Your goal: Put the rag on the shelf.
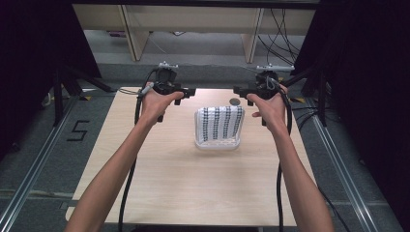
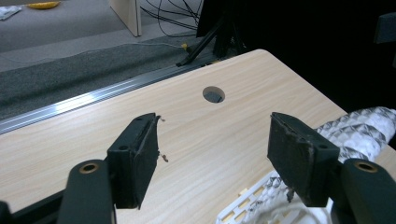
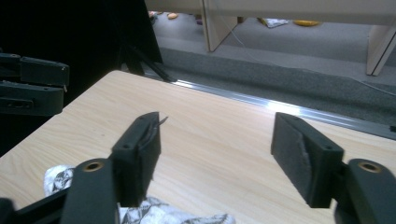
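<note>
A white cloth with black patterned stripes [image 1: 220, 123] lies draped over a white slatted basket [image 1: 217, 143] in the middle of the wooden table [image 1: 193, 183]. My left gripper [image 1: 189, 91] hovers at the far left of the basket, jaws pointing right, open and empty. My right gripper [image 1: 238, 90] hovers at the far right, jaws pointing left, open and empty. In the left gripper view the cloth [image 2: 364, 128] and the basket's rim [image 2: 247, 205] lie beyond the open left gripper [image 2: 212, 154]. In the right gripper view the cloth [image 3: 154, 210] lies below the open right gripper [image 3: 217, 154].
A round cable hole [image 1: 234, 101] sits in the table just behind the basket, and the same hole [image 2: 213, 94] shows ahead of the left jaws. Tripod legs [image 1: 72, 82] and cables [image 1: 280, 34] stand beyond the far edge. The other gripper [image 3: 32, 84] appears at the left of the right gripper view.
</note>
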{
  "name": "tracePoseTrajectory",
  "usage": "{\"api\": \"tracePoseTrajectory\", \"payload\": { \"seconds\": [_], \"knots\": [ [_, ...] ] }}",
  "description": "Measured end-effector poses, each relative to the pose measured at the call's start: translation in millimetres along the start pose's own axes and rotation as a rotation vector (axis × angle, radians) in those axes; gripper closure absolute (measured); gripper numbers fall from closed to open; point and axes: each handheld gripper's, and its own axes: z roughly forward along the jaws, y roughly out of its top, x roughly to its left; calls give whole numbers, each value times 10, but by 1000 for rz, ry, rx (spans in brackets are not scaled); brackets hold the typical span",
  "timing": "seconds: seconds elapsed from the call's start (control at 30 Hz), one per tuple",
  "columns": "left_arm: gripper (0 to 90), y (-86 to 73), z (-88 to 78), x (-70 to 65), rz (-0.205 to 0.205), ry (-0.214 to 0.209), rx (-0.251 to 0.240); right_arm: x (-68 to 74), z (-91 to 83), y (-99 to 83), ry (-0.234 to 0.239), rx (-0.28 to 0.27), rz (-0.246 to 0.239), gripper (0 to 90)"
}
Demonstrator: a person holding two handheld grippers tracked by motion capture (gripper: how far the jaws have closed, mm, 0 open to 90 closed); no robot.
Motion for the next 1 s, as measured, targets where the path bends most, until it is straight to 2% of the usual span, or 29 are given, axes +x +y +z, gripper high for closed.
{"api": "tracePoseTrajectory", "payload": {
  "seconds": [0.1,0.17,0.2,0.23,0.27,0.3,0.33,0.43,0.53,0.63,0.67,0.77,0.83,0.87,0.9,1.0],
  "knots": [
    [306,-31,-48,-16,10,2,-7,23,-45,-43,10,0,-17,328],
    [301,-51,-75,-39,3,3,-26,33,-56,-54,15,1,-12,327],
    [297,-60,-97,-36,18,3,-20,38,-67,-61,14,3,-19,327],
    [296,-68,-112,-47,17,2,-16,53,-79,-72,18,2,-5,326],
    [293,-82,-126,-52,23,-1,-19,54,-84,-81,16,-3,-20,324],
    [289,-97,-144,-65,27,0,-20,75,-97,-95,13,2,-9,320],
    [288,-111,-161,-77,32,0,-22,69,-104,-103,17,-1,-29,315],
    [282,-153,-220,-118,33,-14,-42,87,-146,-145,8,-5,-49,307],
    [271,-207,-287,-134,51,-16,-44,118,-190,-195,13,-3,-33,297],
    [268,-269,-344,-154,43,-23,-60,130,-246,-240,24,-15,-49,290],
    [268,-285,-367,-158,48,-23,-54,153,-270,-258,32,-13,-35,285],
    [260,-338,-414,-183,62,-22,-57,168,-313,-309,37,-24,-72,275],
    [259,-372,-439,-210,59,-35,-63,195,-343,-345,52,-27,-69,273],
    [257,-388,-462,-216,70,-35,-55,207,-356,-363,55,-34,-69,271],
    [255,-407,-470,-235,61,-39,-64,223,-372,-379,61,-29,-65,269],
    [250,-463,-518,-265,76,-44,-65,249,-398,-437,73,-28,-75,267]
  ]
}}
